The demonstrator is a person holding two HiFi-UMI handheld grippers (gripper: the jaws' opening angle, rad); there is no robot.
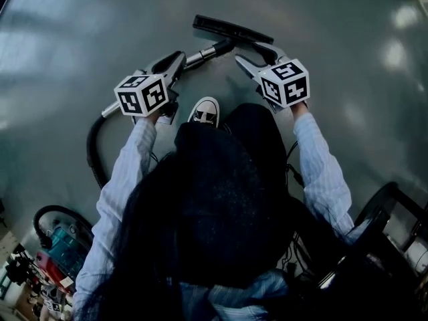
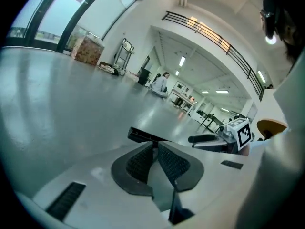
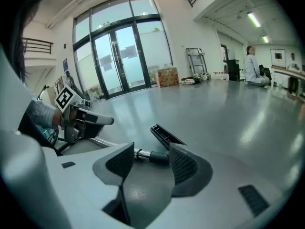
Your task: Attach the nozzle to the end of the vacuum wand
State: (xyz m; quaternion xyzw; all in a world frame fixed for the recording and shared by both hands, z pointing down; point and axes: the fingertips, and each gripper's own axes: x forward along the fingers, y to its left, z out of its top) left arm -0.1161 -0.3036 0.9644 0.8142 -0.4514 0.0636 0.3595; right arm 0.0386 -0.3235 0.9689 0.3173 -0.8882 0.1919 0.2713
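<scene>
The black floor nozzle (image 1: 231, 29) lies on the grey floor, and its neck meets the dark end of the metal wand (image 1: 200, 57). A black hose (image 1: 93, 149) curves away from the wand at the left. My left gripper (image 1: 178, 61) hovers above the wand's middle, its jaws shut with nothing between them (image 2: 155, 147). My right gripper (image 1: 254, 54) hangs just right of the joint. It is open and empty (image 3: 152, 151). Past its fingers I see the wand (image 3: 141, 153) and nozzle (image 3: 164, 135). Both grippers are off the floor and touch nothing.
My shoe (image 1: 205, 111) stands just below the wand. Coloured clutter and a black hoop (image 1: 57, 212) sit at the lower left, a black frame (image 1: 394, 206) at the lower right. Far off sit a person (image 3: 251, 66), a cardboard box (image 3: 167, 76) and glass doors.
</scene>
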